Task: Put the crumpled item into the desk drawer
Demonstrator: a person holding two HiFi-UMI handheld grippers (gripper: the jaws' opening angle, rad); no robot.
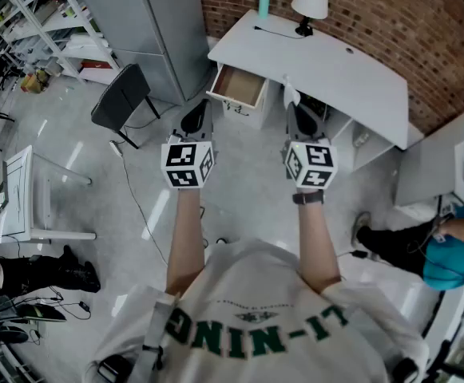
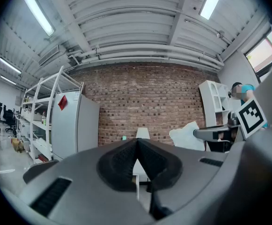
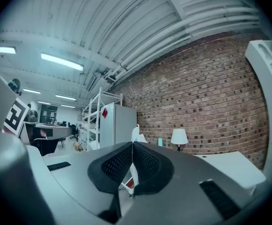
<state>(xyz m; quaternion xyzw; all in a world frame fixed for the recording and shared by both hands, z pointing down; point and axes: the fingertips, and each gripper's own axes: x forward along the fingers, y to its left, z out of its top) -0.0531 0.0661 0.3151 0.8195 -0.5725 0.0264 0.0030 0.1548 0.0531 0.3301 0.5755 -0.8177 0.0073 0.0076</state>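
Bare forearms (image 1: 185, 238) reach forward, each holding a grey two-jaw gripper. Left gripper (image 1: 196, 120): jaws pressed together on nothing. Ahead, between both grippers and nearer the left one, an open wood-lined drawer (image 1: 239, 86) juts from the white desk (image 1: 351, 74). Right gripper (image 1: 295, 112): jaws pinch a crumpled white paper-like item (image 1: 291, 94), which pokes out beyond the tips. It looks light, soft and easily dropped; a firm pinch across its bunched middle seems safest.
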